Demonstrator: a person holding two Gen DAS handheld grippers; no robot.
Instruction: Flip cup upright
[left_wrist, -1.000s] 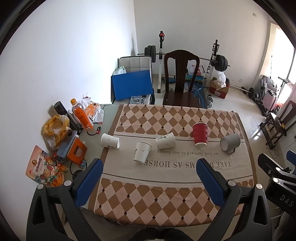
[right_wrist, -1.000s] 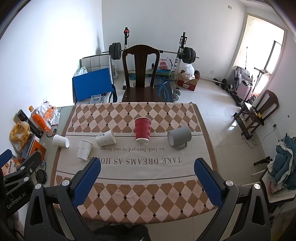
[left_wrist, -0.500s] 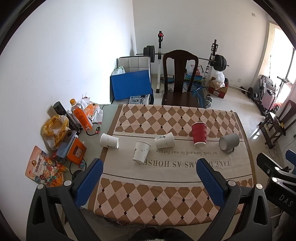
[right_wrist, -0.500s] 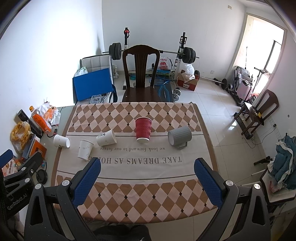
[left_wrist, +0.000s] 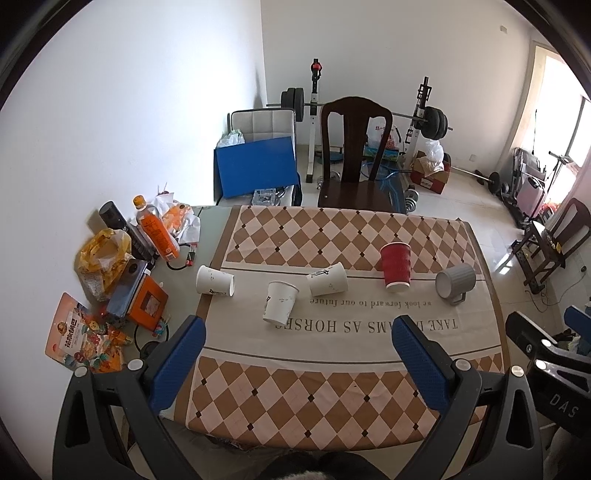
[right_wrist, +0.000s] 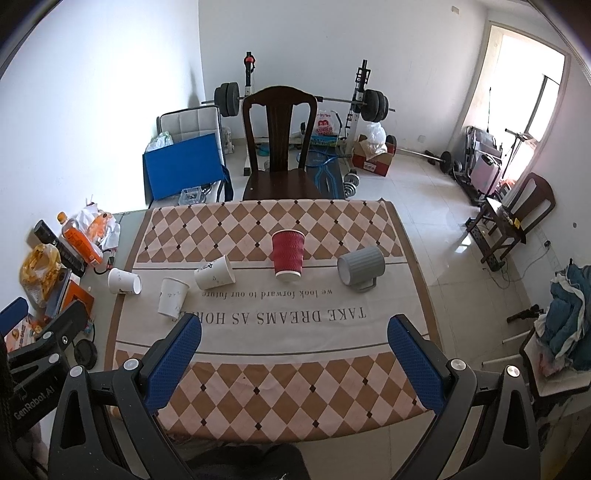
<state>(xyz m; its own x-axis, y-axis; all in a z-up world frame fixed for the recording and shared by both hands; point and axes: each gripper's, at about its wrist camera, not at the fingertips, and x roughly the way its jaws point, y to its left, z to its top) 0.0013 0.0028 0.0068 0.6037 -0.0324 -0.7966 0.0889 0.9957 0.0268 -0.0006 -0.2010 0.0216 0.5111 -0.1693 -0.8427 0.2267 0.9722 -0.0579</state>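
Observation:
Several cups sit in a row across the checkered tablecloth (left_wrist: 314, 391). Three white paper cups lie on their sides: one at the left (left_wrist: 215, 281) (right_wrist: 124, 281), one in the middle (left_wrist: 280, 302) (right_wrist: 172, 297), one beside it (left_wrist: 327, 279) (right_wrist: 215, 273). A red ribbed paper cup (left_wrist: 396, 264) (right_wrist: 288, 253) stands upside down. A grey mug (left_wrist: 454, 282) (right_wrist: 361, 266) lies on its side at the right. My left gripper (left_wrist: 297, 338) and right gripper (right_wrist: 293, 336) are open and empty, high above the table's near edge, far from the cups.
Clutter lies on the table's left side: an orange bottle (left_wrist: 155, 228), a yellow bag (left_wrist: 103, 254), an orange box (left_wrist: 146, 302), snack packets (left_wrist: 83, 341). A dark wooden chair (left_wrist: 356, 155) stands behind the table. Weights and a blue board (left_wrist: 256, 170) are beyond.
Both views shifted only slightly; the cups have not moved and both grippers stay open.

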